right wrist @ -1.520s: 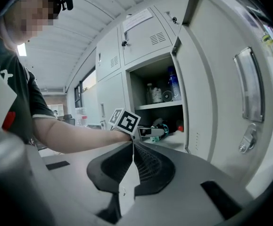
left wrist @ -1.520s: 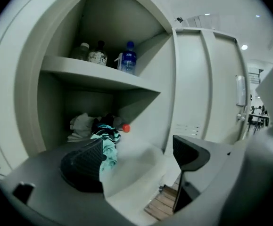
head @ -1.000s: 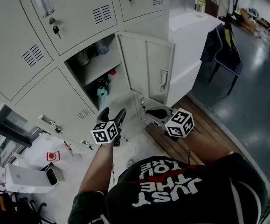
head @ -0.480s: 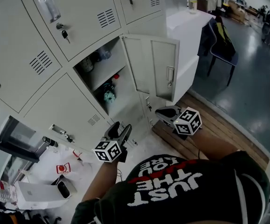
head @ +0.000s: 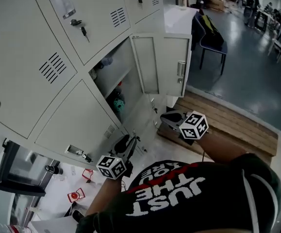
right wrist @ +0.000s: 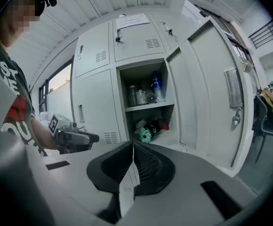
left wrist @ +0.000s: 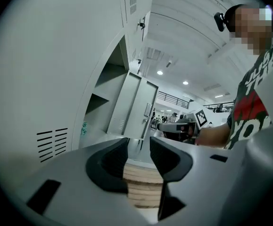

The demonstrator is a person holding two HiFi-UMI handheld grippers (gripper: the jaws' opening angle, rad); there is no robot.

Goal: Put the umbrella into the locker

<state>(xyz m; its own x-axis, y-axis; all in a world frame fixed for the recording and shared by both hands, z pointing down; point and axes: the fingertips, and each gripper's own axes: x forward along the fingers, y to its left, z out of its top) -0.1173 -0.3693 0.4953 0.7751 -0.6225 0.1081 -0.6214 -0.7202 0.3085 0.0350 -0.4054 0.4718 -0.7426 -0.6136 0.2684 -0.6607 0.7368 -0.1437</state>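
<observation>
Two grippers hang low in front of the person, both empty. The left gripper (head: 129, 142) has a gap between its jaws, which have just been closing on nothing, and the right gripper (head: 165, 119) is clamped tight. Under them is pale floor (head: 152, 147), then a wooden pallet (head: 227, 125). Past that, the locker (head: 130, 89) has its door (head: 162, 64) swung open. The umbrella (right wrist: 148, 128) lies in the lower part, with bottles (right wrist: 151, 91) on the shelf above. Further off there's glossy dark floor (head: 256, 76) and a blue chair (head: 210, 38).
</observation>
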